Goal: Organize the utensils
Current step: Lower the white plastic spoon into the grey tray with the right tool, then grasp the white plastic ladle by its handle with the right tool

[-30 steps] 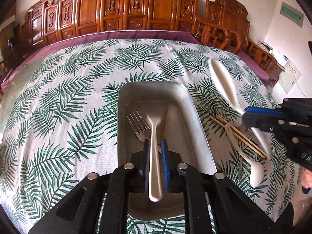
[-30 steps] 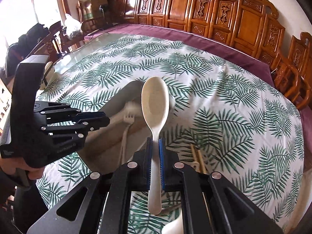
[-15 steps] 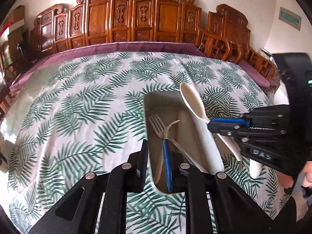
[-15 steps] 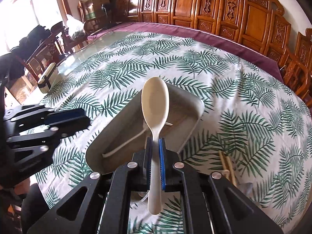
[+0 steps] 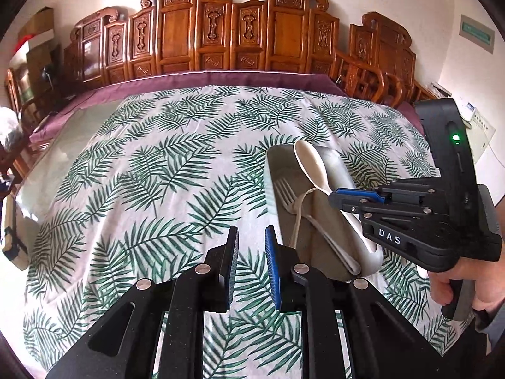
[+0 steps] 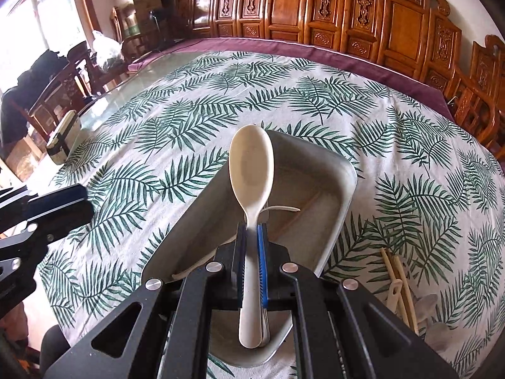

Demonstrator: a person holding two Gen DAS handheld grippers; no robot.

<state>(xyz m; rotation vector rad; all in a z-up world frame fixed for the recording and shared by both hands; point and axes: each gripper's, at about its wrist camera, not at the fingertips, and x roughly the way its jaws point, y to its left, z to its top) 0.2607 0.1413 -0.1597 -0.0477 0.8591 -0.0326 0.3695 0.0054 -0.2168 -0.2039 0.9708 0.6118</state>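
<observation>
Spoon is hanging over metal tray, clamped by right gripper for deposit; left gripper is gaping empty.

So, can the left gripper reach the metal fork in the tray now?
Probably not directly: the left gripper is open and empty, but the right gripper holds the cream spoon above the tray, over the metal fork.

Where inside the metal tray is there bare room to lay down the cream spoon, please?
The tray floor is bare along its right wall, beside the fork. The left-centre is crowded with crossed utensils. The right gripper holds the spoon above it; the left gripper is open.
</observation>
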